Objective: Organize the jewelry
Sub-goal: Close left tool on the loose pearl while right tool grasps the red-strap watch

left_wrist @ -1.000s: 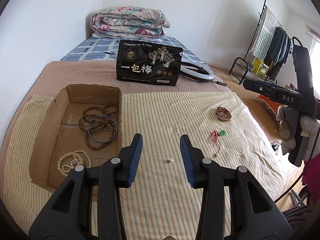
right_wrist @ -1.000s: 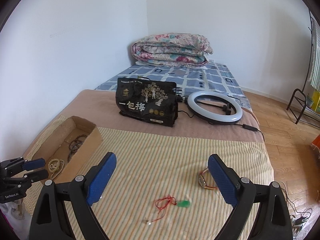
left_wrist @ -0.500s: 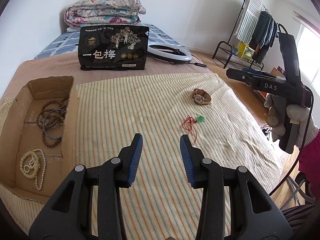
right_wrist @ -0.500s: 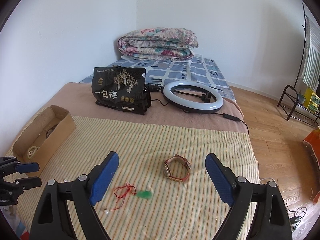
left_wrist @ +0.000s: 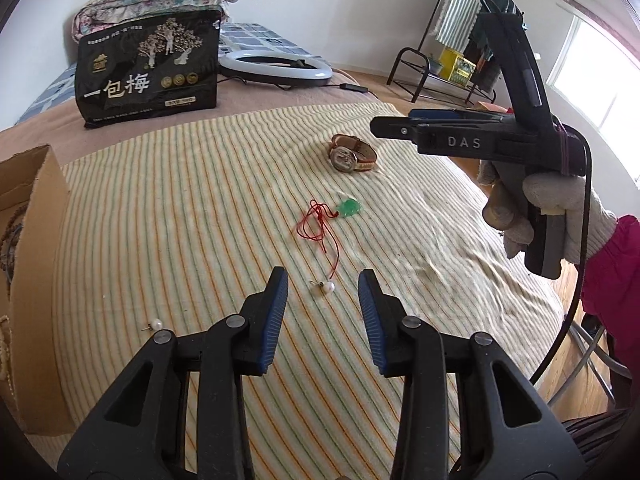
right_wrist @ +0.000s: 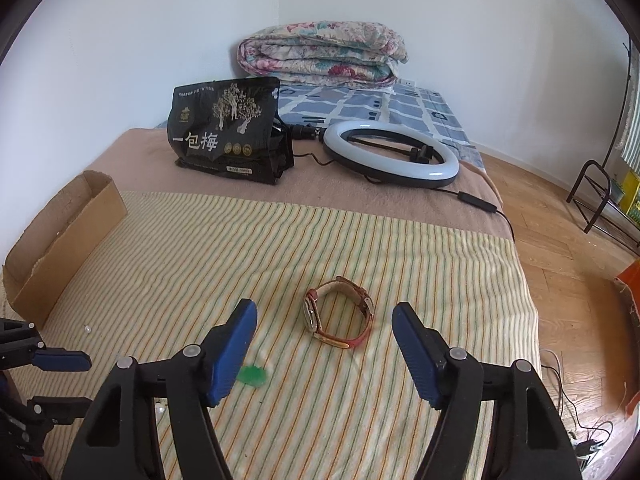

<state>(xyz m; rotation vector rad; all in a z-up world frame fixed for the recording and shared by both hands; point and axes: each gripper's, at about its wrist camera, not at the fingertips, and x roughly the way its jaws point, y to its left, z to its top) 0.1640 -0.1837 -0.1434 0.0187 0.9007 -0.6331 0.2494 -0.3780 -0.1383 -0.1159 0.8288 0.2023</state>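
Watch (right_wrist: 340, 312) ahead between spread right jaws, pearl earring (left_wrist: 327, 288) between left jaws

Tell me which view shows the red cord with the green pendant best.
The left wrist view: the red cord and its green pendant lie fully visible on the striped cloth. In the right wrist view only the pendant shows, partly behind a finger; the cord is hidden.

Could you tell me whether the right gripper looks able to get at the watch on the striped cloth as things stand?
Probably yes: the right gripper is open, the watch lies just ahead between its fingers on the striped cloth, and nothing stands between them.
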